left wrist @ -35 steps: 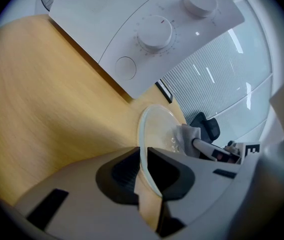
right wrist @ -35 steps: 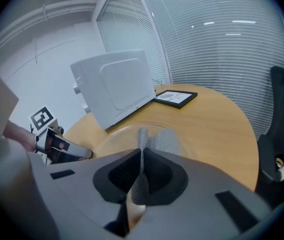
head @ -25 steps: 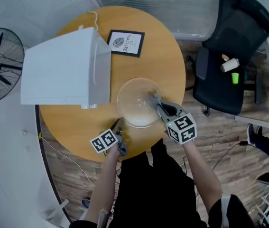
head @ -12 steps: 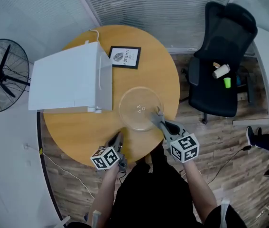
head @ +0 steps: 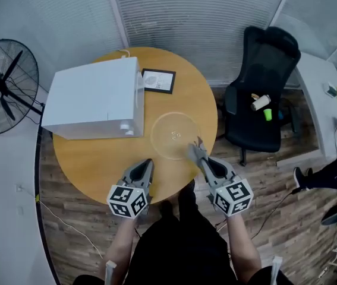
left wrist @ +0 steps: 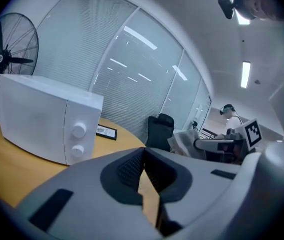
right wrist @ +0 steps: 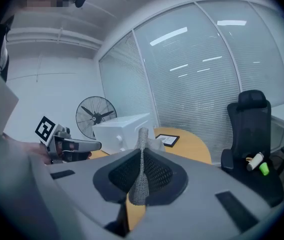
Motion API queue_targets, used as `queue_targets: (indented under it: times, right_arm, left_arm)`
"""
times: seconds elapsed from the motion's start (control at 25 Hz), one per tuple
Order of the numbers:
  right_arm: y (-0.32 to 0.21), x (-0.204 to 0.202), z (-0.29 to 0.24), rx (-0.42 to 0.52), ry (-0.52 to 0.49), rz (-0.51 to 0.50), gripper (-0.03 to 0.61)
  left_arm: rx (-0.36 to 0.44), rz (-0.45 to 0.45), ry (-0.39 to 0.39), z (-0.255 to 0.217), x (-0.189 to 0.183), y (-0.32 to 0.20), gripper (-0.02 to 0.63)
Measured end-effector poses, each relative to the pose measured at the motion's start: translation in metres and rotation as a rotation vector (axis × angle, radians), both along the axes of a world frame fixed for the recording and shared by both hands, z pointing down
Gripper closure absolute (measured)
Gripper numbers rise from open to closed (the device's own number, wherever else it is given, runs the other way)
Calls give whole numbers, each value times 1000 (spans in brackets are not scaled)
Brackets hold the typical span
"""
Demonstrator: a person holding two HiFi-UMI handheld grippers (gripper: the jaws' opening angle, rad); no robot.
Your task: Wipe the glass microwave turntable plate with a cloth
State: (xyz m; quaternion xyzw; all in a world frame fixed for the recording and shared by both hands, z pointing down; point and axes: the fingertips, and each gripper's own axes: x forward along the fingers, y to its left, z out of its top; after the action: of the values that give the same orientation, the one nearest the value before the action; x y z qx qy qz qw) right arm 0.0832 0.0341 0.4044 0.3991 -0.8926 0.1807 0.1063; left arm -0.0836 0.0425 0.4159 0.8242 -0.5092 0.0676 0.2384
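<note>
The glass turntable plate (head: pixel 174 135) lies flat on the round wooden table (head: pixel 97 159), right of the white microwave (head: pixel 94 98). My right gripper (head: pixel 195 149) (right wrist: pixel 140 151) hovers over the plate's near right rim, shut on a thin grey mesh cloth (right wrist: pixel 140 176) that stands up between its pads. My left gripper (head: pixel 147 164) (left wrist: pixel 143 156) is held up over the table's near edge, left of the plate, shut with nothing between its jaws. Each gripper view shows the other: the left gripper (right wrist: pixel 76 145) and the right gripper (left wrist: pixel 217 145) with the pale cloth (left wrist: pixel 184 141).
A framed card (head: pixel 158 81) lies behind the plate. A black office chair (head: pixel 257 94) with a cup and a green item on its seat stands right of the table. A floor fan (head: pixel 5 85) is at the left. A person's leg (head: pixel 326 174) shows at the far right.
Both grippers have risen and drawn back toward the person. The right gripper, cloth in it, has come off the plate. The left gripper has rolled upright.
</note>
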Motion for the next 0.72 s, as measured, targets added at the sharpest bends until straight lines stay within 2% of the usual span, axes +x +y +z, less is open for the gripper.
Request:
queue_targets:
  times: [0.28, 0.48, 0.72]
  right_arm:
    - [50, -6, -56, 99, -22, 46, 552]
    - [77, -14, -74, 129, -33, 39, 552]
    - [95, -27, -81, 132, -42, -8, 554]
  left_arm:
    - [110, 79, -4, -56, -2, 35, 617]
    - [146, 109, 5, -77, -4, 52, 617]
    - [151, 132, 11, -83, -5, 64, 617]
